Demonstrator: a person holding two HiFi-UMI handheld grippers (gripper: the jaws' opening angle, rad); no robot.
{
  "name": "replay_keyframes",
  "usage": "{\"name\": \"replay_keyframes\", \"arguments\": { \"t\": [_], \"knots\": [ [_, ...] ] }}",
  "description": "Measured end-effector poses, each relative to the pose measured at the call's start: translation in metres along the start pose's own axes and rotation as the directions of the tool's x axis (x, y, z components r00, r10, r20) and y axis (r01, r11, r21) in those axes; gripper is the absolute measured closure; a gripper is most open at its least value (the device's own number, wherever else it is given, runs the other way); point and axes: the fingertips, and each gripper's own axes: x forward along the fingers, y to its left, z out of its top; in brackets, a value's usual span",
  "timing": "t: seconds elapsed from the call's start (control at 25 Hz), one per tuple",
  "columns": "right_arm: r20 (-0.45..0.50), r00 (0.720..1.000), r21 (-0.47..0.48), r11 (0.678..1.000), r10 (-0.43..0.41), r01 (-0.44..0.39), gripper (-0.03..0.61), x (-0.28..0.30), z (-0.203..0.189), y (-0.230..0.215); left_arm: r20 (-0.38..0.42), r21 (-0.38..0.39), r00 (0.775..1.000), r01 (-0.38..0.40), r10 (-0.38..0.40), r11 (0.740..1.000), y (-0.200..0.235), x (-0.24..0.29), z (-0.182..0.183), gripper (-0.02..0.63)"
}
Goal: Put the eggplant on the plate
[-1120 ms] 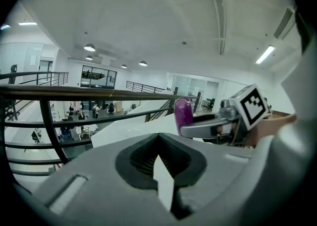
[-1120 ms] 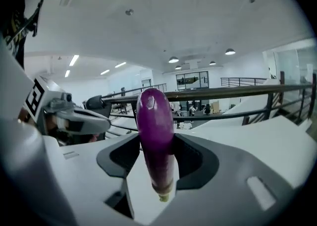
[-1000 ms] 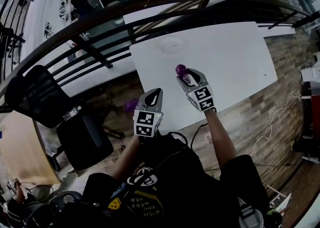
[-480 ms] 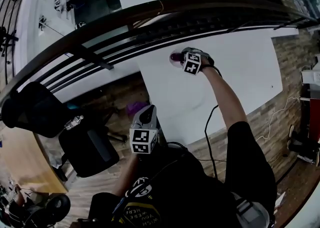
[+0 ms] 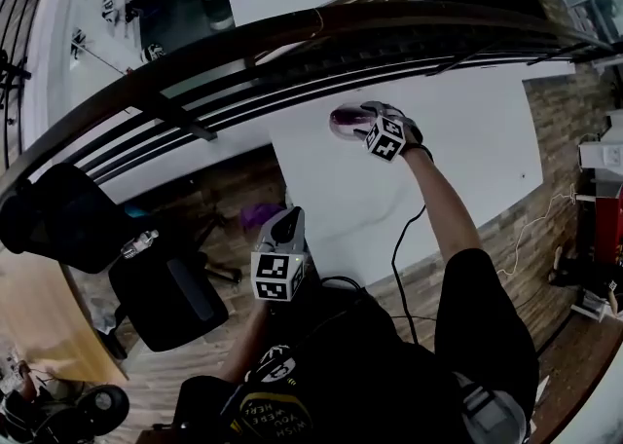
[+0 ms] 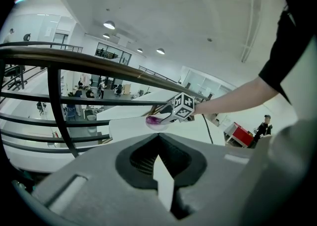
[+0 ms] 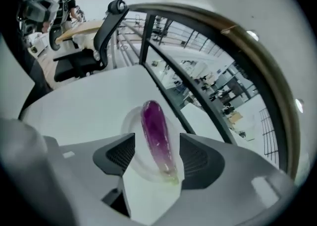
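The purple eggplant [image 7: 157, 136] lies lengthwise on a clear round plate [image 7: 130, 123] on the white table [image 5: 467, 140], near the table's far left edge. My right gripper [image 7: 157, 143] points steeply down over it, and its jaws are opening: the eggplant sits between the pads with a gap on each side. In the head view the right gripper [image 5: 360, 122] hangs just right of the eggplant [image 5: 344, 119]. My left gripper [image 5: 288, 217] is held low near my body, off the table's near edge, jaws together and empty. The left gripper [image 6: 159, 138] view shows the eggplant [image 6: 154, 119] in the distance.
A dark curved railing [image 5: 243, 43] runs just beyond the table's far edge, close to the plate. A black office chair [image 5: 165, 296] stands on the wooden floor at left, with a small purple object [image 5: 258, 210] beside it. A cable [image 5: 397, 252] hangs by my right arm.
My right gripper carried the eggplant away from me to the plate by the railing and lowered it there. My left gripper drew back from the table toward my body.
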Motion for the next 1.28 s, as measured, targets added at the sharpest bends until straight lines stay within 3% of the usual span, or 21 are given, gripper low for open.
{"name": "replay_keyframes", "arguments": {
  "t": [0.12, 0.24, 0.32, 0.4, 0.56, 0.68, 0.76, 0.84, 1.0, 1.12, 1.28],
  "knots": [
    [0.165, 0.973, 0.181, 0.975, -0.158, 0.128, 0.334, -0.059, 0.012, 0.007, 0.02, 0.023, 1.0, 0.019, -0.019, 1.0, -0.009, -0.003, 0.005, 0.609],
    [0.32, 0.88, 0.441, 0.877, -0.351, 0.19, 0.452, -0.138, 0.016, 0.031, 0.057, 0.072, 0.997, 0.042, -0.047, 0.996, -0.029, -0.007, 0.015, 0.609],
    [0.388, 0.799, 0.588, 0.791, -0.461, 0.171, 0.526, -0.195, 0.014, 0.059, 0.081, 0.106, 0.995, 0.051, -0.06, 0.993, -0.05, -0.014, 0.022, 0.609],
    [0.416, 0.736, 0.687, 0.715, -0.535, 0.132, 0.564, -0.246, 0.007, 0.095, 0.106, 0.132, 0.992, 0.053, -0.067, 0.99, -0.076, -0.024, 0.025, 0.609],
    [0.429, 0.649, 0.83, 0.558, -0.628, -0.008, 0.575, -0.319, -0.015, 0.164, 0.162, 0.191, 0.983, 0.055, -0.086, 0.98, -0.131, -0.047, 0.021, 0.609],
    [0.436, 0.619, 0.868, 0.488, -0.654, -0.095, 0.575, -0.351, -0.031, 0.216, 0.179, 0.24, 0.976, 0.077, -0.123, 0.968, -0.176, -0.065, 0.006, 0.609],
    [0.452, 0.616, 0.868, 0.476, -0.645, -0.139, 0.575, -0.365, -0.038, 0.251, 0.183, 0.263, 0.973, 0.087, -0.138, 0.961, -0.206, -0.079, -0.01, 0.609],
    [0.484, 0.605, 0.855, 0.489, -0.632, -0.174, 0.575, -0.379, -0.042, 0.281, 0.195, 0.303, 0.971, 0.076, -0.14, 0.95, -0.233, -0.096, -0.025, 0.609],
    [0.532, 0.57, 0.831, 0.515, -0.626, -0.211, 0.576, -0.407, -0.048, 0.33, 0.216, 0.433, 0.968, 0.024, -0.13, 0.901, -0.277, -0.134, -0.052, 0.609],
    [0.543, 0.565, 0.826, 0.517, -0.621, -0.226, 0.576, -0.421, -0.052, 0.353, 0.216, 0.378, 0.967, 0.048, -0.138, 0.925, -0.29, -0.153, -0.069, 0.609],
    [0.552, 0.556, 0.822, 0.519, -0.621, -0.236, 0.575, -0.434, -0.053, 0.373, 0.22, 0.375, 0.967, 0.034, -0.125, 0.926, -0.292, -0.172, -0.077, 0.608]
  ]
}}
